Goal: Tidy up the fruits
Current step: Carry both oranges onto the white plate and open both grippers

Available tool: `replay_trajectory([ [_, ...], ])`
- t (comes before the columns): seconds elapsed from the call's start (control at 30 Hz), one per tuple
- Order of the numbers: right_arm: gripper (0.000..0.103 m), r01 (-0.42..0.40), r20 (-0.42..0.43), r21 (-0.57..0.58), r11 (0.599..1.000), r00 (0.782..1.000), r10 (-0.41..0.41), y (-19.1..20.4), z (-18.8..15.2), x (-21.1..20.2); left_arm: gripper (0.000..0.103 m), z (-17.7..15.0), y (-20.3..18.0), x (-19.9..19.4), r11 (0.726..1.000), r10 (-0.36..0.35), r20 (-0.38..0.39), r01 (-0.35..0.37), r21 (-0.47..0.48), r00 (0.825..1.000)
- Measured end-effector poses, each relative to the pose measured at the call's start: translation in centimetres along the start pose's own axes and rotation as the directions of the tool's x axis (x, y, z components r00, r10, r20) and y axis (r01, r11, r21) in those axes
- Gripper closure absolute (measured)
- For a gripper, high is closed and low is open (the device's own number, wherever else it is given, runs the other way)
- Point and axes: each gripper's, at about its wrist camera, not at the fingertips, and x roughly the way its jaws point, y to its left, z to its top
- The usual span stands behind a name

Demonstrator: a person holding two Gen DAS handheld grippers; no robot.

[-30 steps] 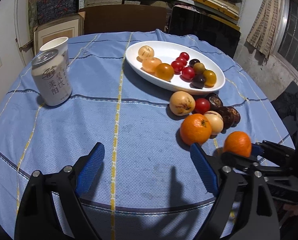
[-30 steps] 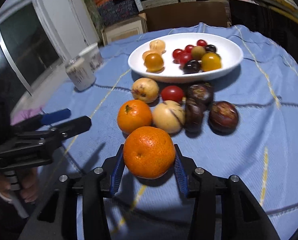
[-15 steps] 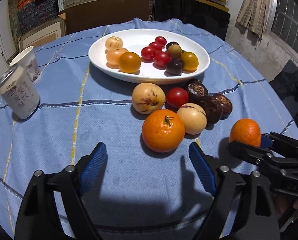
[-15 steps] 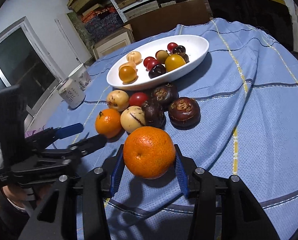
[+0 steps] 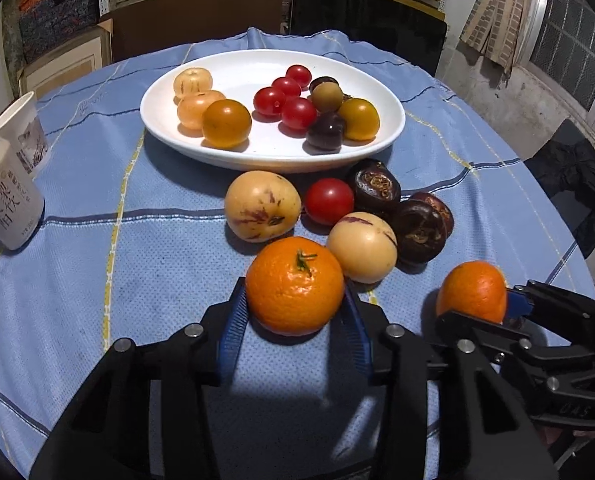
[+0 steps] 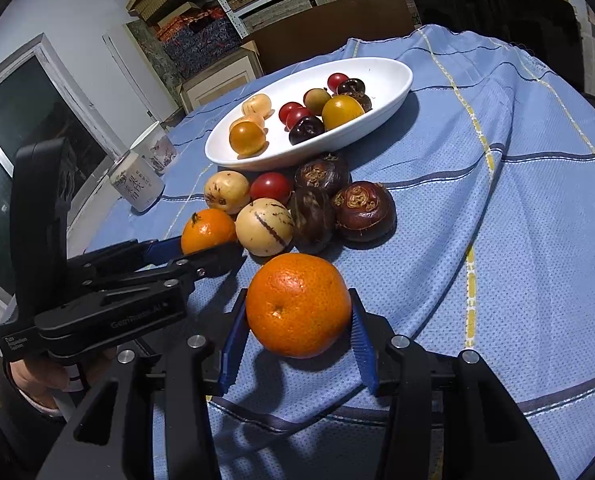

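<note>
So each gripper has its own orange right now. The left gripper (image 5: 295,316) has its blue pads against both sides of the stemmed orange (image 5: 294,285), which sits at the near edge of the fruit pile on the blue tablecloth (image 5: 137,280), touching a pale streaked fruit (image 5: 362,246) just behind it. The right gripper (image 6: 298,330) is clamped on the second orange (image 6: 298,305), held nearer the table edge and a bit apart from the pile.

The white oval plate (image 5: 233,68) sits behind the pile with cherry tomatoes (image 5: 283,100), a few yellow-orange fruits and some dark ones in it. In front of it are another pale fruit (image 5: 262,206), a red tomato (image 5: 329,201) and dark brown water-chestnut-looking things (image 5: 417,232).

The left wrist view shows the green stem on its orange; the right wrist view only catches that orange from the side, half behind the gripper fingers. The right view also shows the hand (image 6: 37,380) on the left gripper's handle (the left view doesn't).

Writing: the white can (image 5: 5,204) has Chinese characters, 梨 is about all I can make out. The left gripper body reads "Data Acquisition System", and the right one has "045". A paper cup (image 5: 21,132) stands behind the can
</note>
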Motion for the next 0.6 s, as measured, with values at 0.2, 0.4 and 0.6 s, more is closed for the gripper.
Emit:
replay_trajectory([
  [0.2, 0.055, 0.0, 0.004, -0.002, 1.0, 1.0, 0.0, -0.1, -0.1, -0.1, 0.059, -1.1, 0.6, -2.4, 1.0, 0.004, 0.029, -0.004, -0.005, 1.0],
  [0.4, 0.056, -0.001, 0.003, 0.007, 1.0, 1.0, 0.001, -0.1, -0.1, -0.1, 0.059, -1.6, 1.9, -4.7, 1.0, 0.006, 0.061, -0.005, -0.022, 0.998],
  [0.6, 0.056, -0.007, -0.003, 0.035, 0.999, 1.0, 0.007, 0.2, 0.0, -0.4, 0.059, -1.8, 2.9, -6.0, 0.999, -0.002, 0.08, 0.005, -0.034, 0.997],
])
